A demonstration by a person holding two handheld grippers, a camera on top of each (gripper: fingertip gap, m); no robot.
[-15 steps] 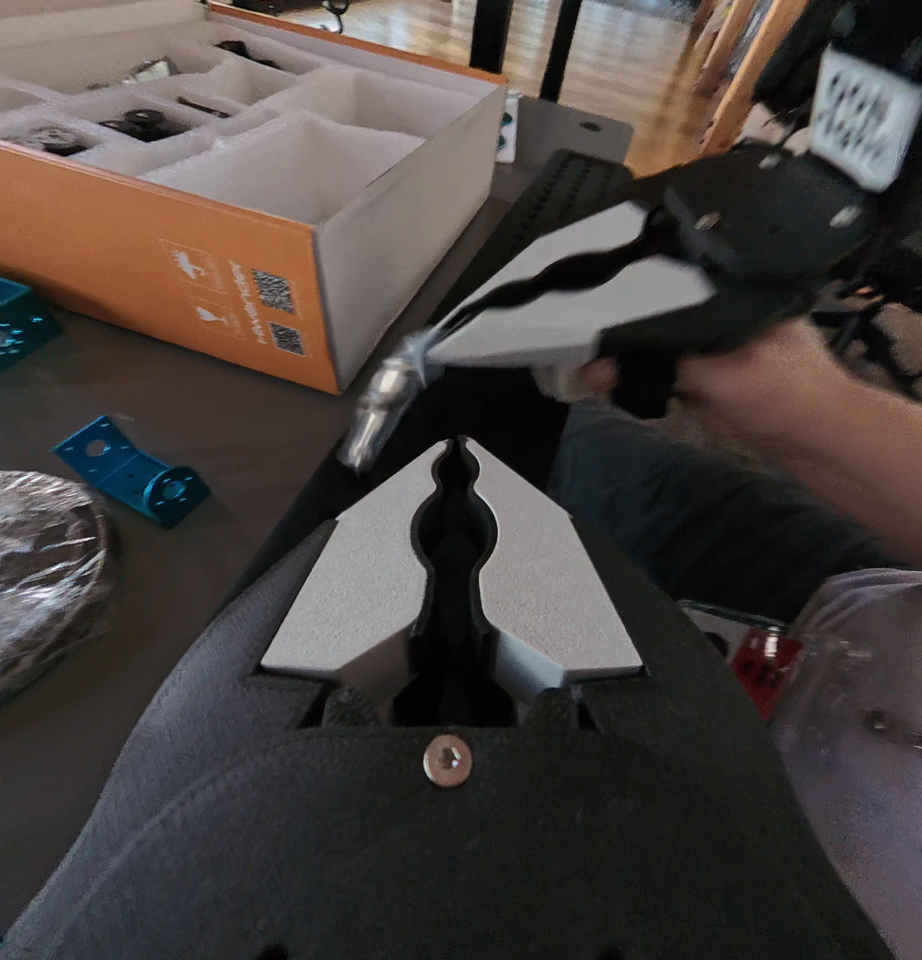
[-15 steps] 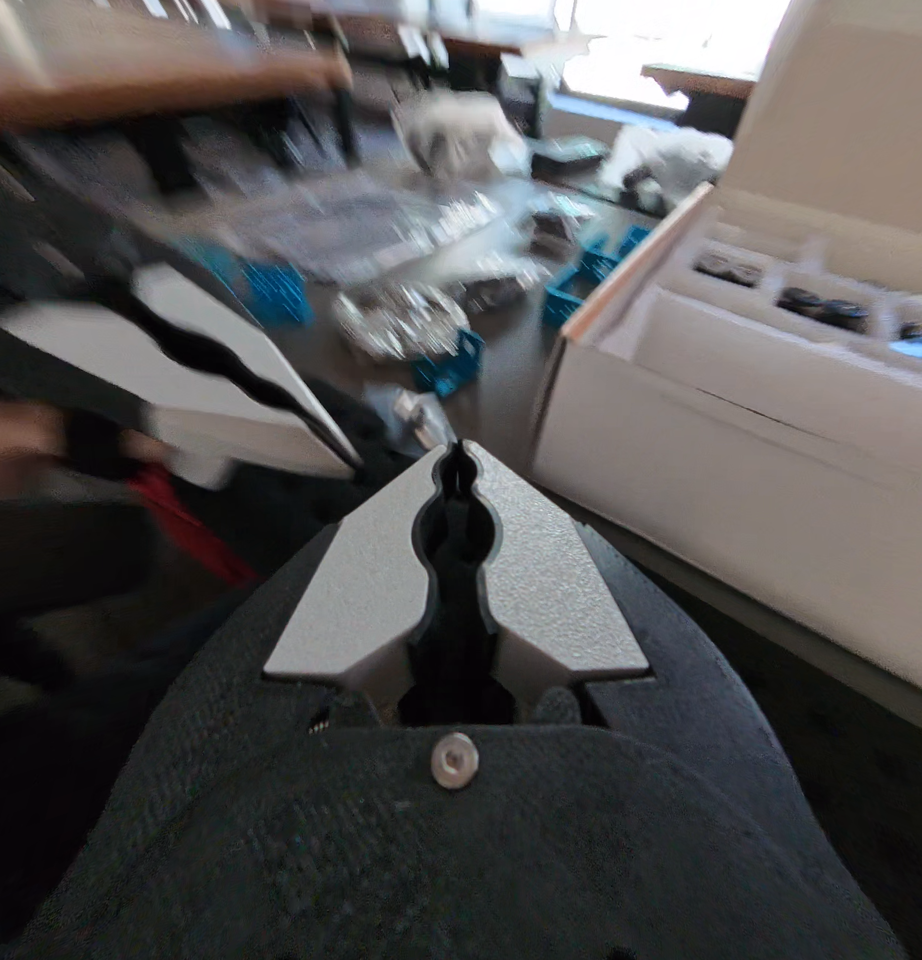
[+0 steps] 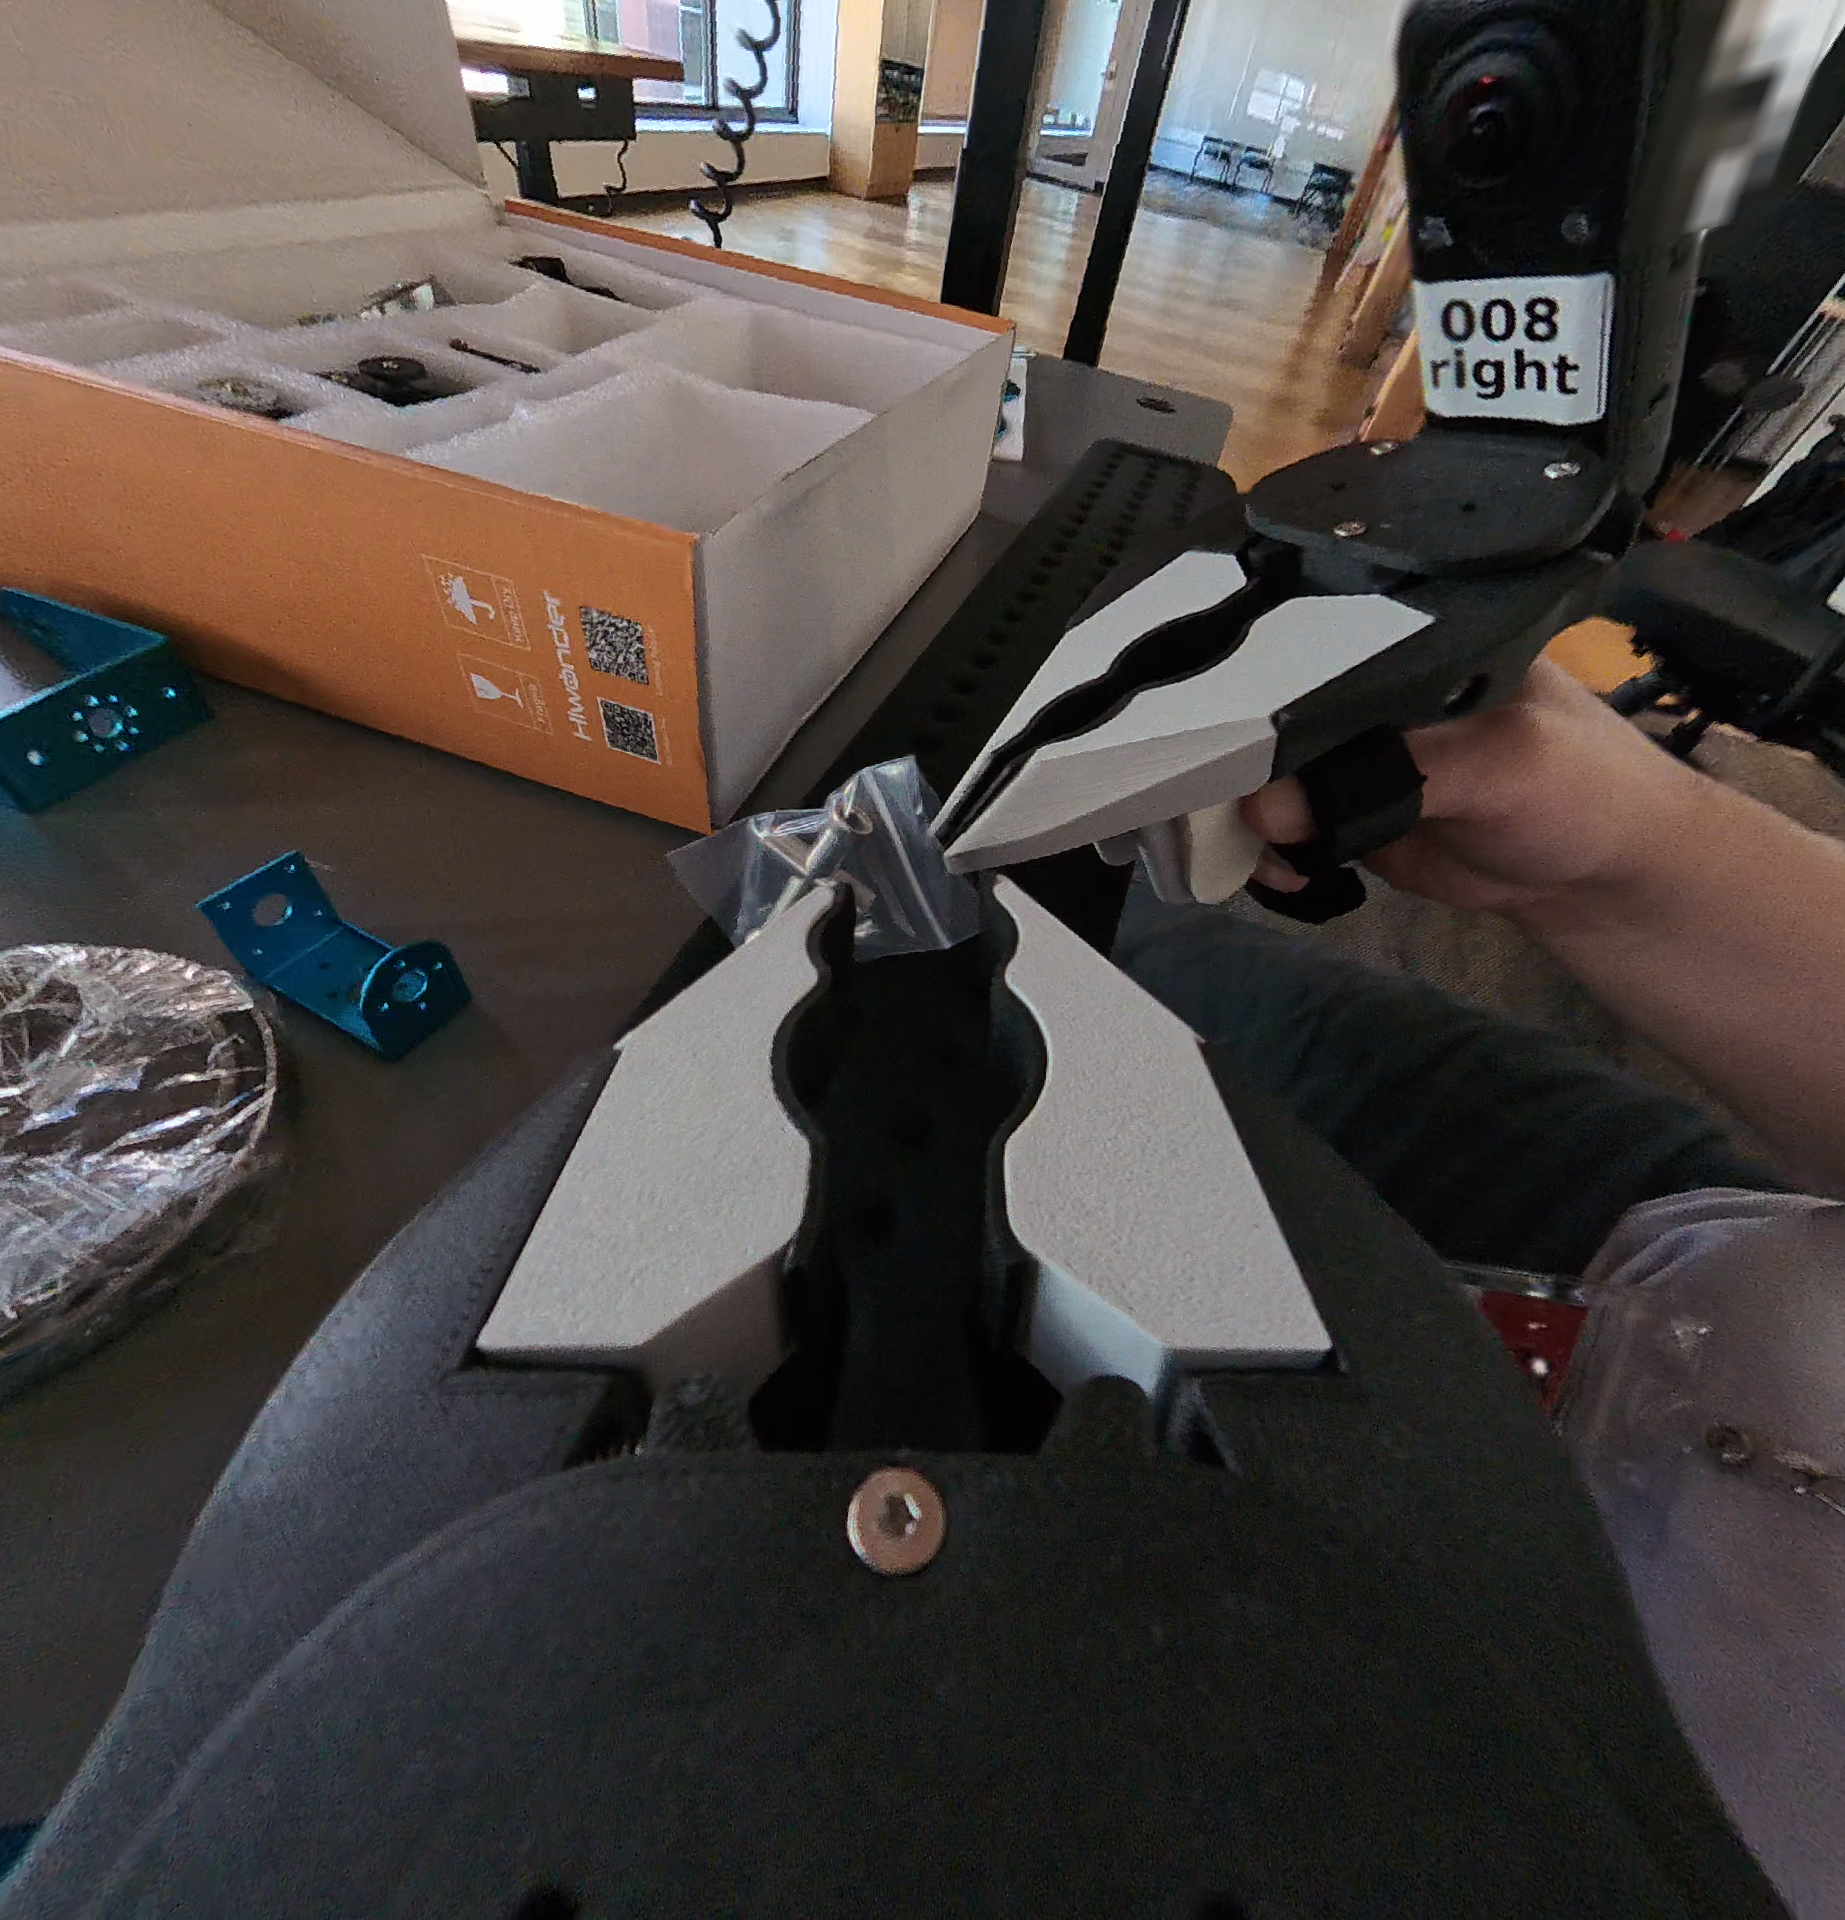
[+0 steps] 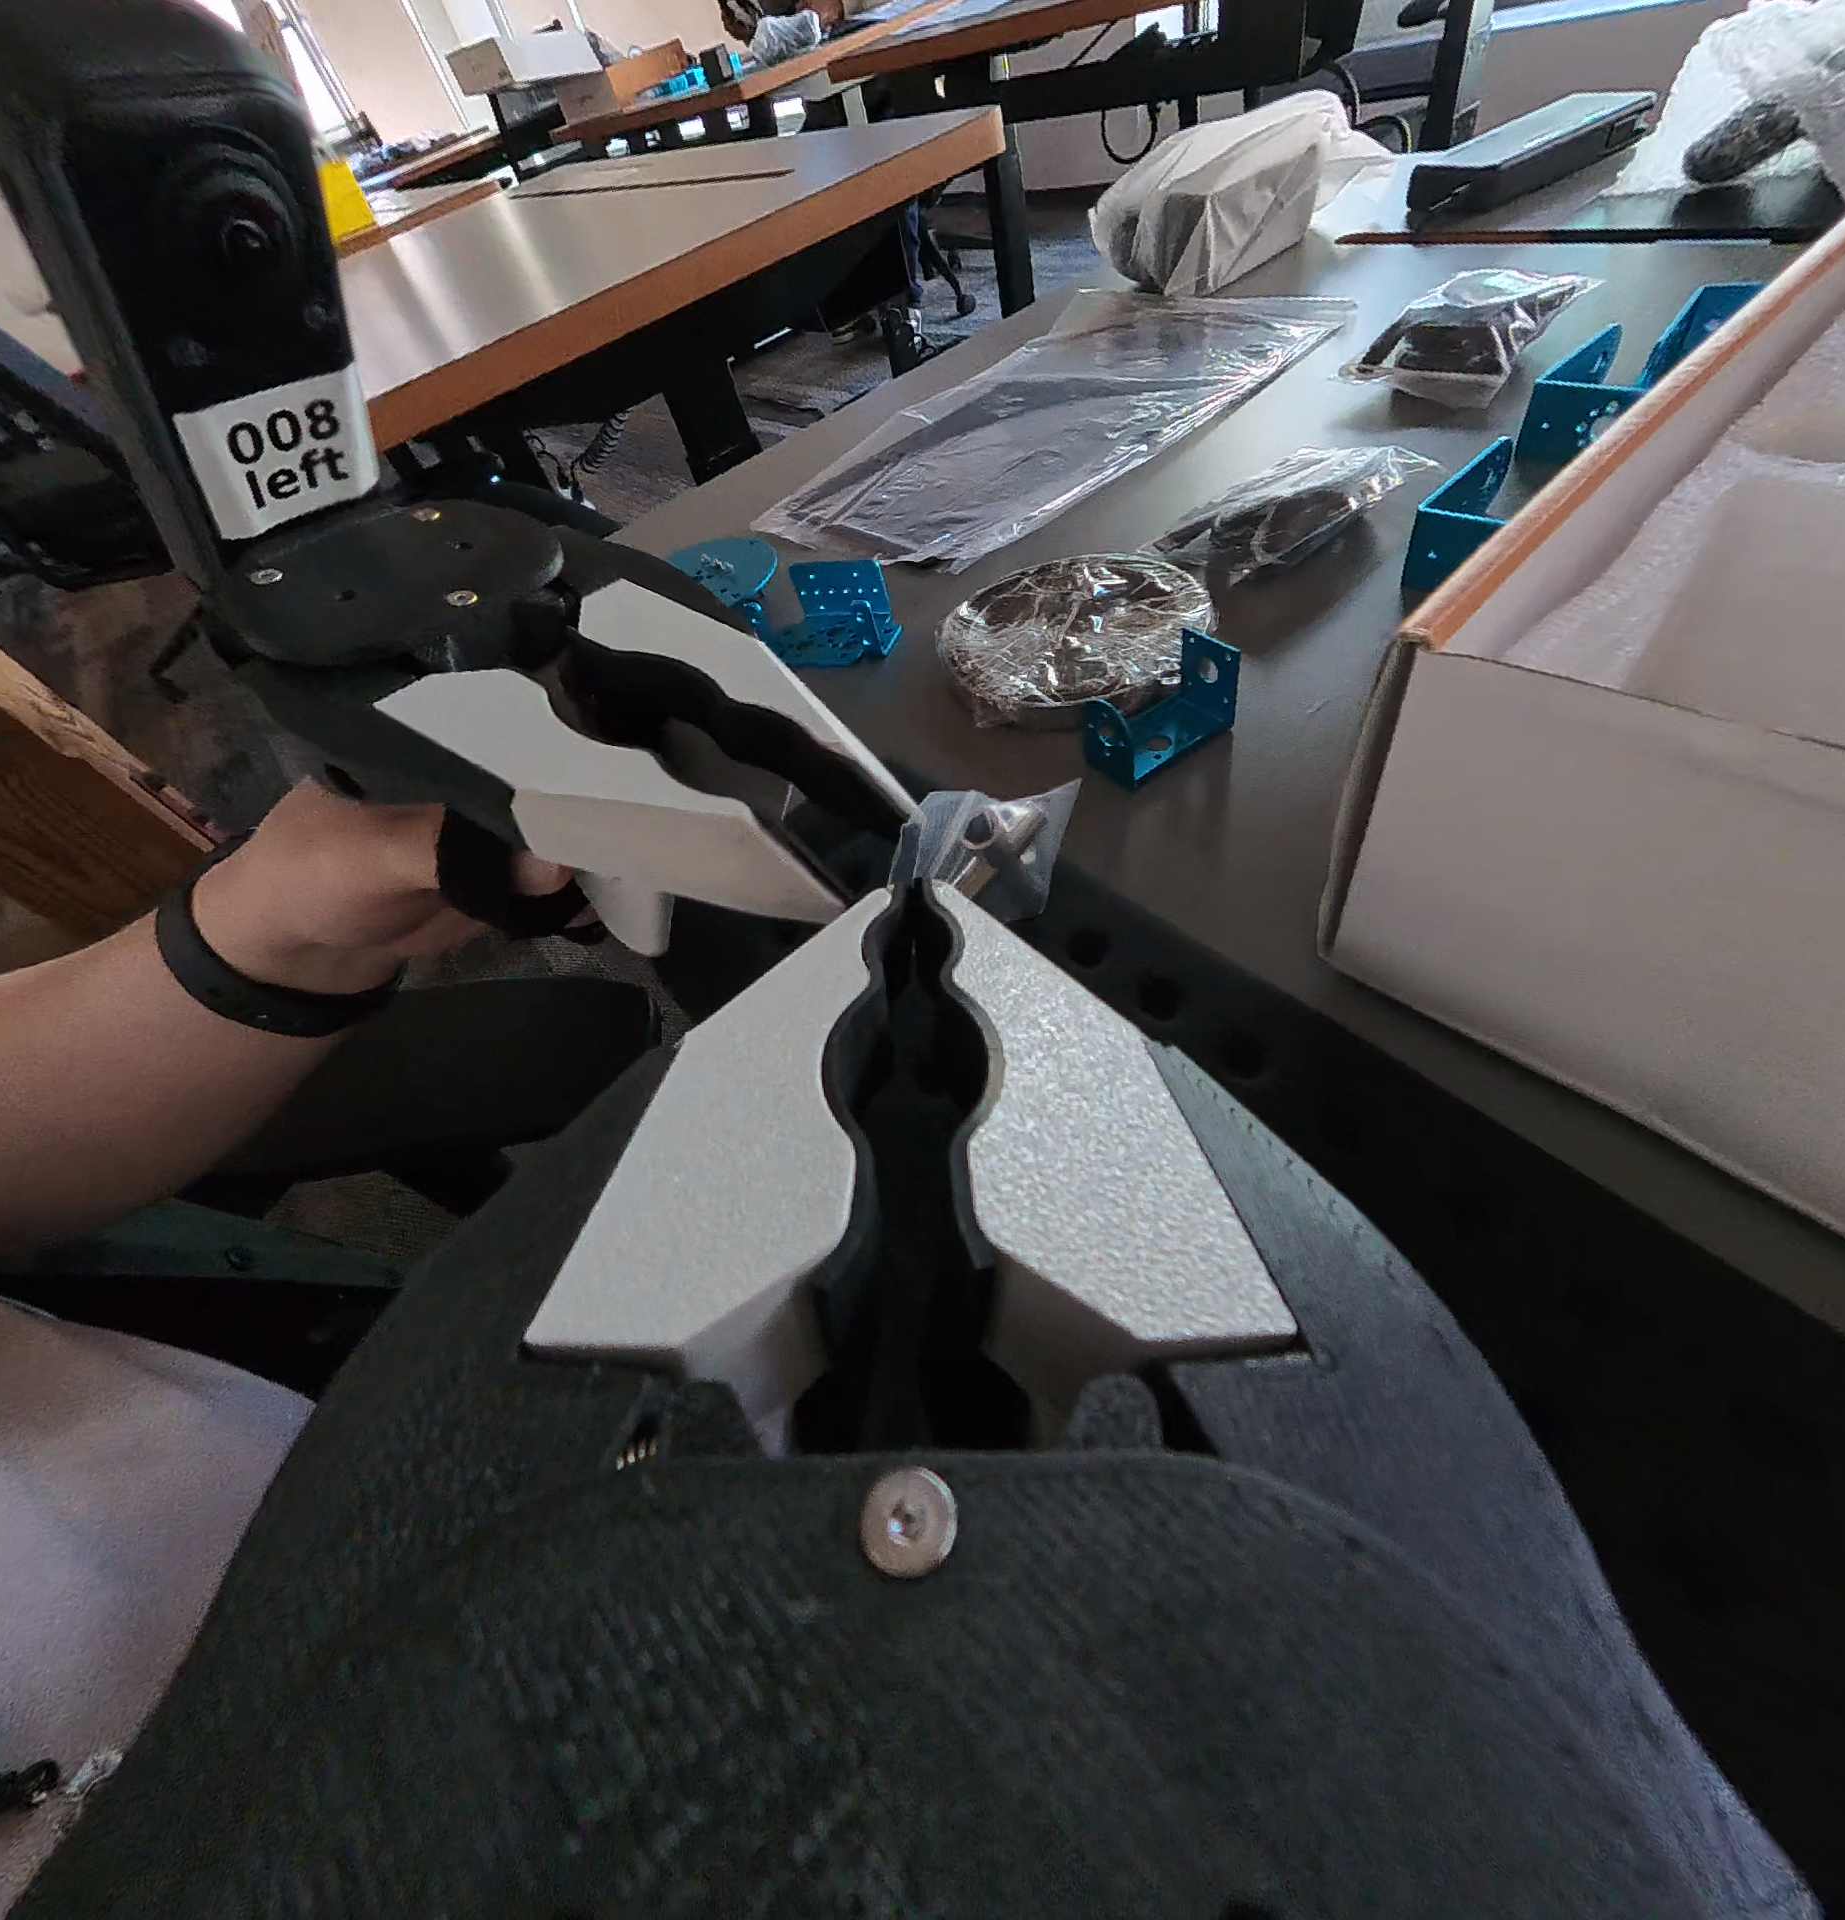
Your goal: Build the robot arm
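The right gripper [image 3: 944, 850] pinches a small clear bag of screws [image 3: 833, 858]; the left gripper [image 3: 913, 899], fingers spread, touches it, near an orange box [image 3: 305, 561].

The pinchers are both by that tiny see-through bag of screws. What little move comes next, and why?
Probably close the left gripper on the small clear plastic bag of metal screws. Its fingers stand apart around the bag's lower edge, while the right gripper already pinches the bag's corner shut, holding it above the dark table.

Clear bag [image 3: 835, 862] at twelve o'clock, blue brackets [image 3: 336, 956] at nine, orange-and-white box [image 3: 544, 582], dark table [image 3: 482, 862].
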